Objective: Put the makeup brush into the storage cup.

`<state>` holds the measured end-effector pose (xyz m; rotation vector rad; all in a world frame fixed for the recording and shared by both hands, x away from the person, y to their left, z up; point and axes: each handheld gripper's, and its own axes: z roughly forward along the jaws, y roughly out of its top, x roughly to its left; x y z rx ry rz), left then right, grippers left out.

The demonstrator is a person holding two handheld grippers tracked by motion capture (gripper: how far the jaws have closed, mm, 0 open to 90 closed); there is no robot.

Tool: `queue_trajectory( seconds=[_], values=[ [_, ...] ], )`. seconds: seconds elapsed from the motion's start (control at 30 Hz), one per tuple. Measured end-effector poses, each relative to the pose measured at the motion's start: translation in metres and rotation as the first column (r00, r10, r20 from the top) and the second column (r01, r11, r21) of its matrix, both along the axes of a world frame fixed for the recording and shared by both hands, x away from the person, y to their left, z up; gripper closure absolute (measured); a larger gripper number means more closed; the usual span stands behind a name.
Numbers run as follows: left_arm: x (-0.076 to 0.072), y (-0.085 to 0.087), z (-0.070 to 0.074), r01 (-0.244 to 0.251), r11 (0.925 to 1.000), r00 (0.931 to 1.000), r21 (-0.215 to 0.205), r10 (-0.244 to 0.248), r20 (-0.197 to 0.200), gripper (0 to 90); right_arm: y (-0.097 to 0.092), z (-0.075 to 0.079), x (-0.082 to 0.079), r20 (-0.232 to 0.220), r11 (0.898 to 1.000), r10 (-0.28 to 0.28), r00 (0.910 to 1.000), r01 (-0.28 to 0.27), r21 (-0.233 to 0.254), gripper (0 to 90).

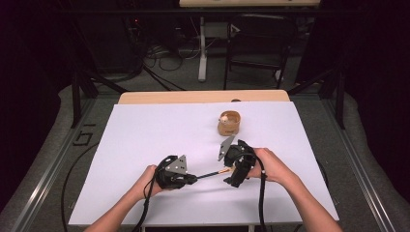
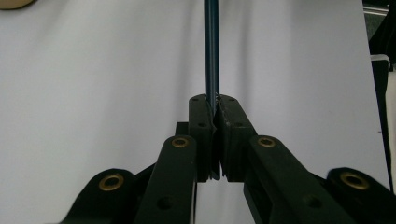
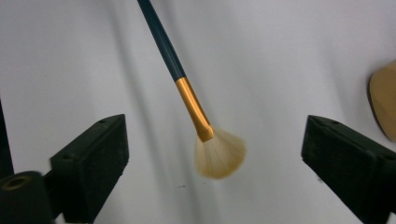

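Right now your left tool sits low and left of centre in the high view, lying nearly level over the white table and pointing toward the right of the frame, its jaws clamped tight on the dark handle of the brush. Your right tool is just right of centre, angled down and toward the lower left, with your hand wrapped round its body; its jaws stand wide, and nothing is pressed between them.

From above, the brush is a thin dark line with an orange band, bridging the gap between the two tools. Your left tool's view gives the grip itself: the two black pads meet on the teal-blue shaft, which runs straight up to the top edge. Your right tool's view gives the other end: the gold ferrule and the pale fanned bristles hang between the spread pads, touching neither.

Above the right tool in the high view stands a small wooden cup with something pale inside, well clear of the brush. Its rim peeks in at the right edge of the right tool's view.
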<state>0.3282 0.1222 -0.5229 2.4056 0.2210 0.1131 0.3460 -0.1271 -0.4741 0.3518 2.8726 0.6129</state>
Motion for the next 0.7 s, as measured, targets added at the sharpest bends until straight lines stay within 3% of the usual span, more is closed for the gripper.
queue_trajectory(
  seconds=[0.2, 0.43, 0.53, 0.7],
  values=[
    [-0.003, 0.006, -0.001, -0.028, 0.9987, 0.9996, -0.042, 0.028, 0.002, 85.2, -0.018, -0.001, -0.006, 0.012, 0.990, -0.074, 0.9972, 0.072, 0.123, 0.0],
    [-0.004, 0.013, -0.001, -0.071, 0.9932, 0.9975, -0.093, 0.071, 0.001, 85.2, -0.037, -0.004, -0.011, 0.029, 0.963, -0.146, 0.9888, 0.136, 0.234, 0.0],
    [-0.005, 0.016, -0.001, -0.089, 0.9885, 0.9960, -0.122, 0.089, 0.000, 85.2, -0.043, -0.005, -0.015, 0.025, 0.945, -0.188, 0.9819, 0.174, 0.276, 0.0],
    [-0.005, 0.019, -0.002, -0.123, 0.9739, 0.9923, -0.191, 0.124, -0.008, 85.2, -0.050, -0.012, -0.018, 0.022, 0.914, -0.235, 0.9716, 0.214, 0.344, 0.0]
  ],
)
